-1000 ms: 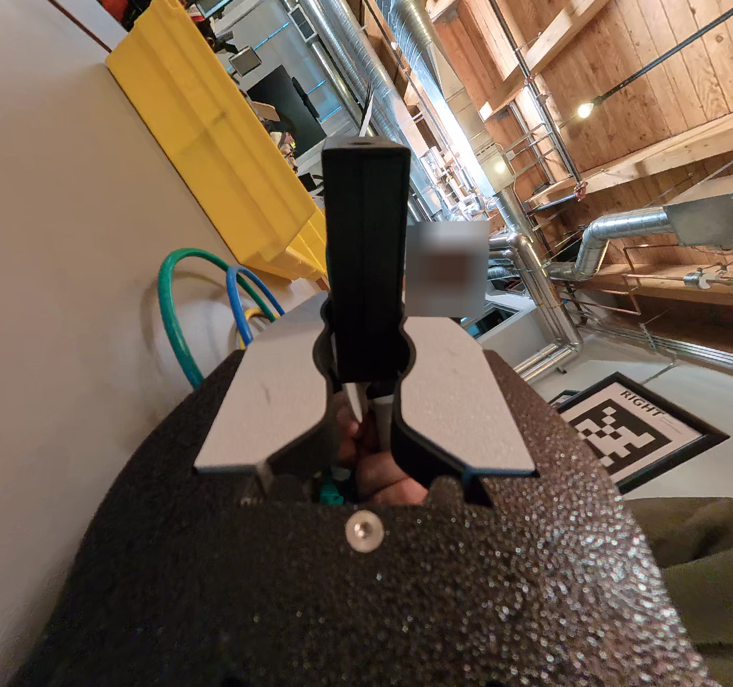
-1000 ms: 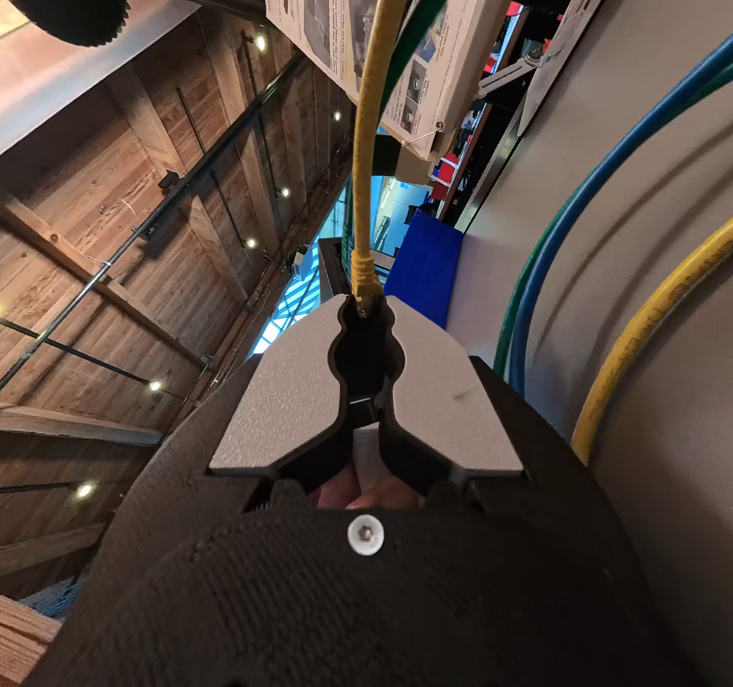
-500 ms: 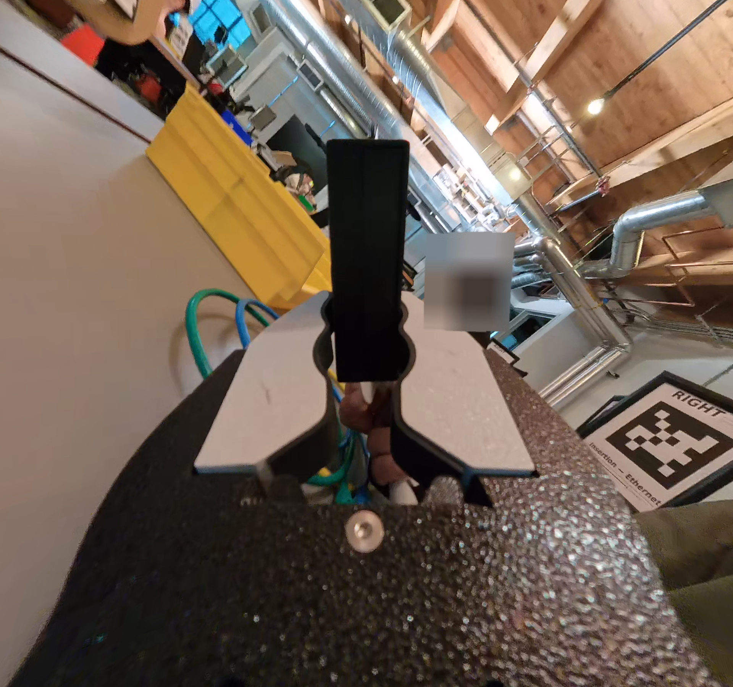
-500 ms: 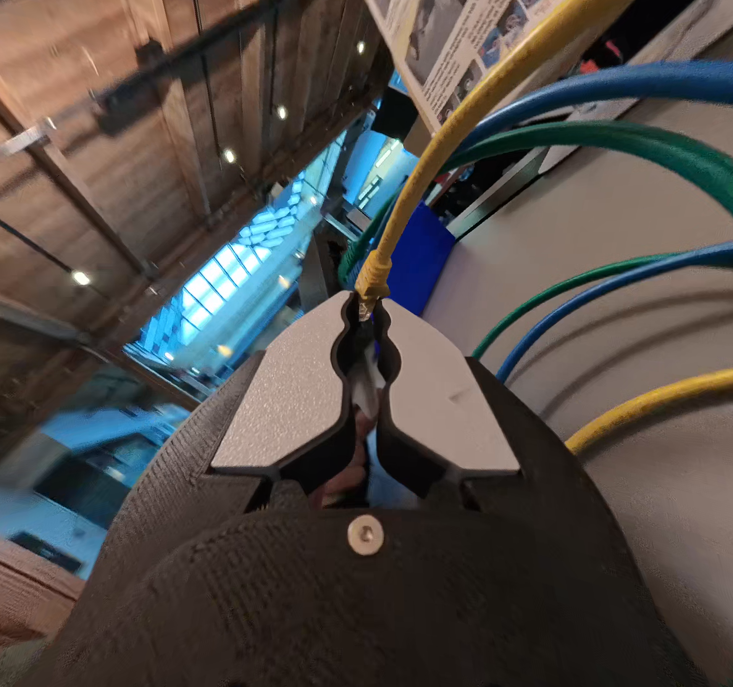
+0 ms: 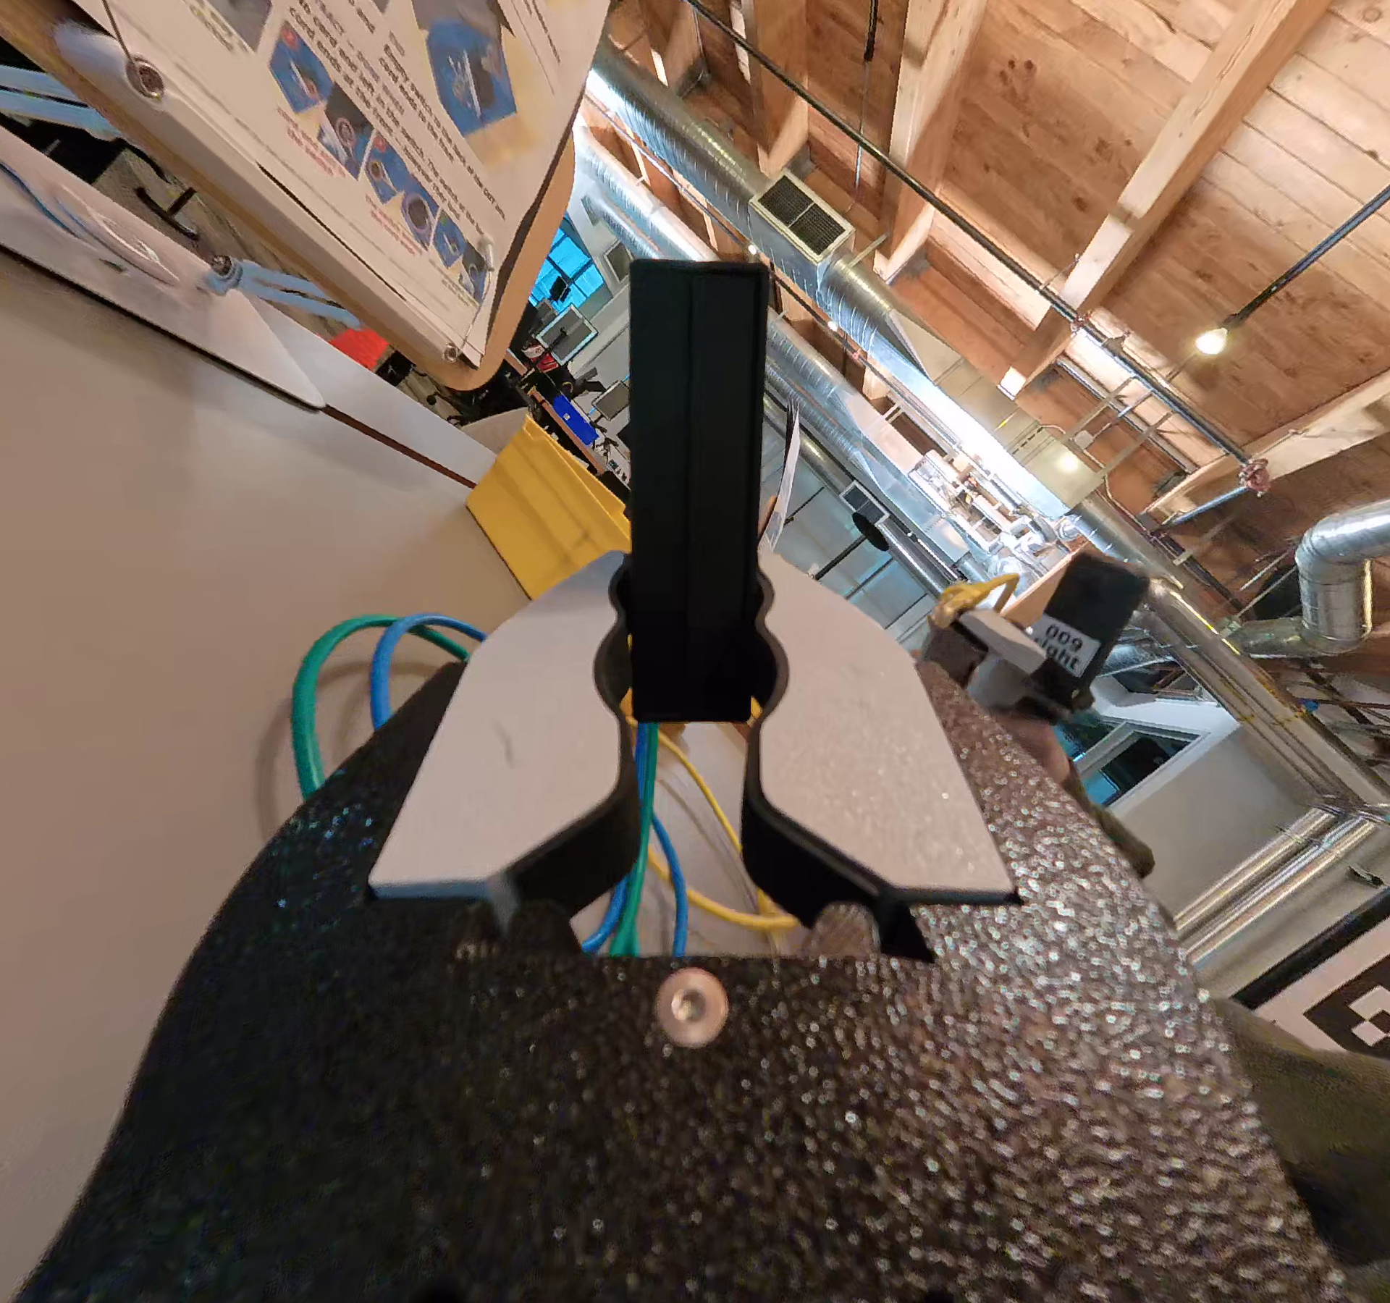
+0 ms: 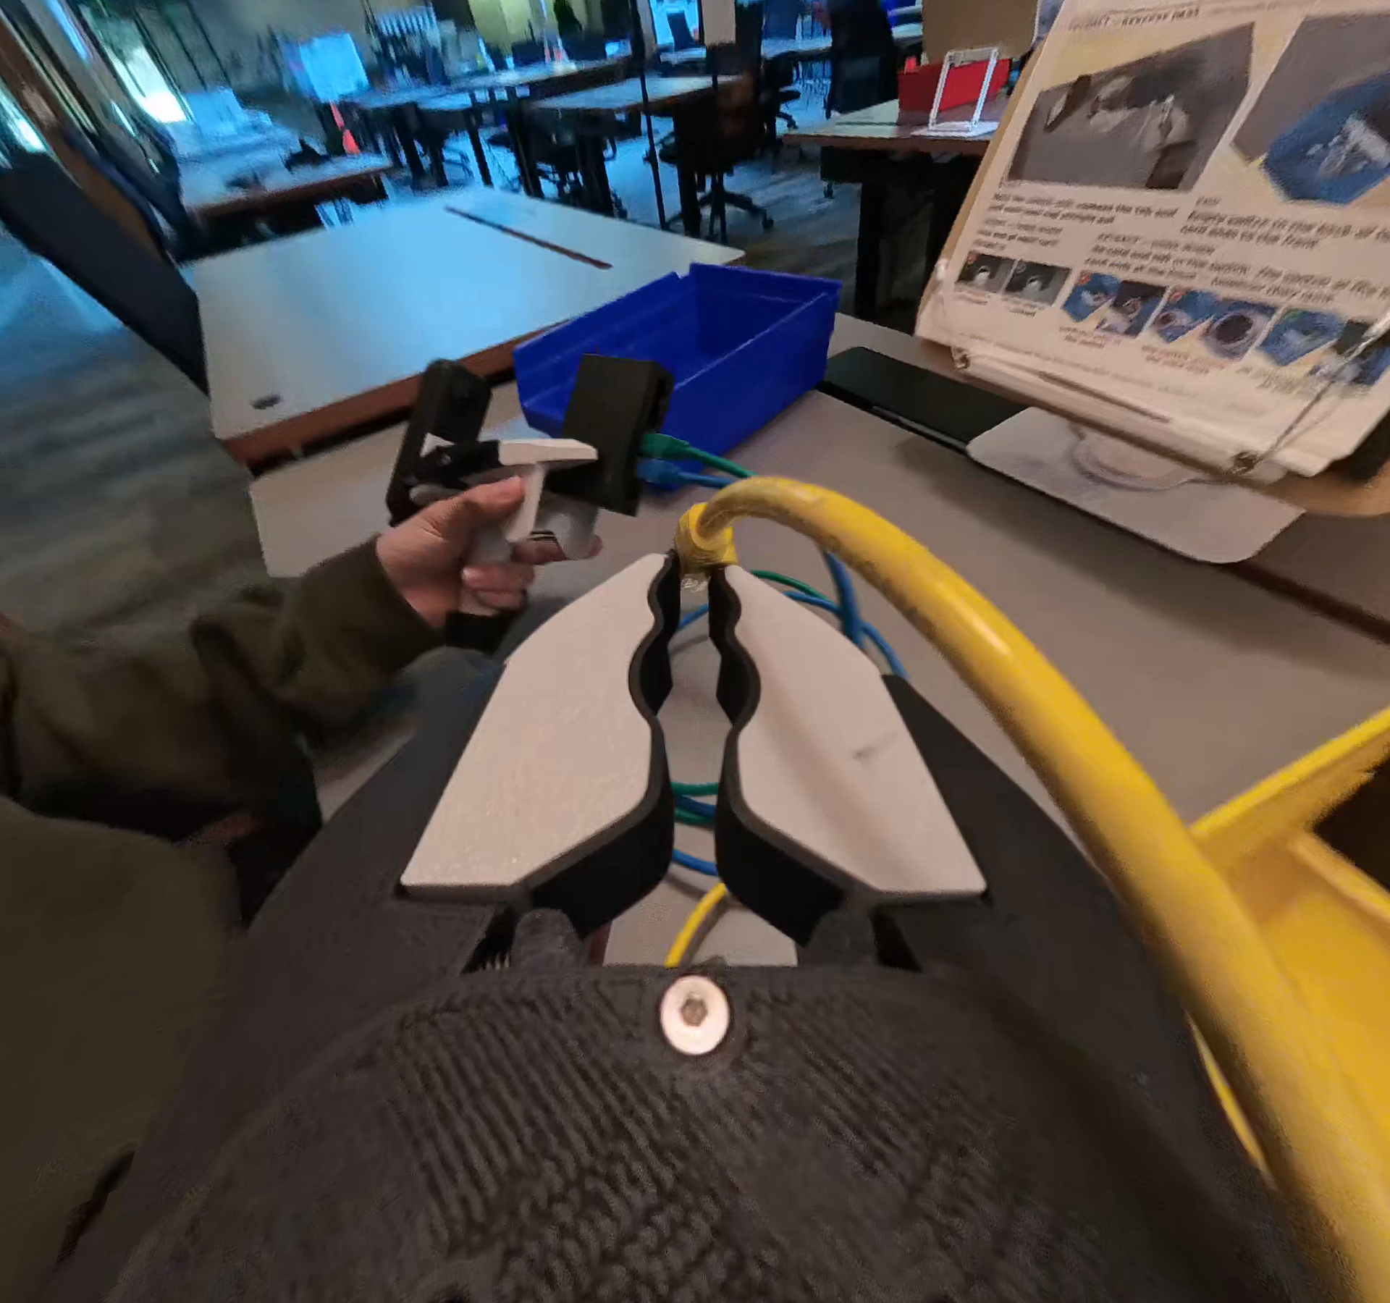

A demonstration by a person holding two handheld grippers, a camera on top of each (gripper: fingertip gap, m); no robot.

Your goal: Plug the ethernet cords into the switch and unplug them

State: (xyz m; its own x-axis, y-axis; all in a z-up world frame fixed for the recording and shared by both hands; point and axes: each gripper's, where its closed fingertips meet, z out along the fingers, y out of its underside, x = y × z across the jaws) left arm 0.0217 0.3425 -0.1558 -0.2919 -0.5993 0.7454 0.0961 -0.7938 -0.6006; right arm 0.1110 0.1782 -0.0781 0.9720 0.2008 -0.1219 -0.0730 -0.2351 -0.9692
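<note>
**Yellow plug in hand, switch held up for it**

My left gripper [image 5: 696, 654] is clamped on the flat black plastic ethernet switch [image 5: 696, 485], which stands at the centre of the left wrist view with its long axis running up the frame, straight out from my fingers. In the right wrist view the same switch [image 6: 613, 432] sits left of centre, its port face turned toward the right of the frame, with a green ethernet cord [image 6: 677, 451] and a blue ethernet cord [image 6: 669, 476] already seated in it.

My right gripper [image 6: 696, 575] pinches the plug end of the thick yellow ethernet cord [image 6: 978, 665] at its fingertips, just above centre; the cord arcs away toward the lower right. The plug's tip is hidden between my fingers, so I cannot tell which way its latch faces.

To do this well, I judge I should line the plug's axis up with a free port, keep the switch steady, and push straight in. The stiff yellow loop may twist the plug, so I would keep the pinch firm.

The grey tabletop [image 6: 1128, 650] lies beneath, with a blue plastic bin [image 6: 752, 334] behind the switch.
</note>
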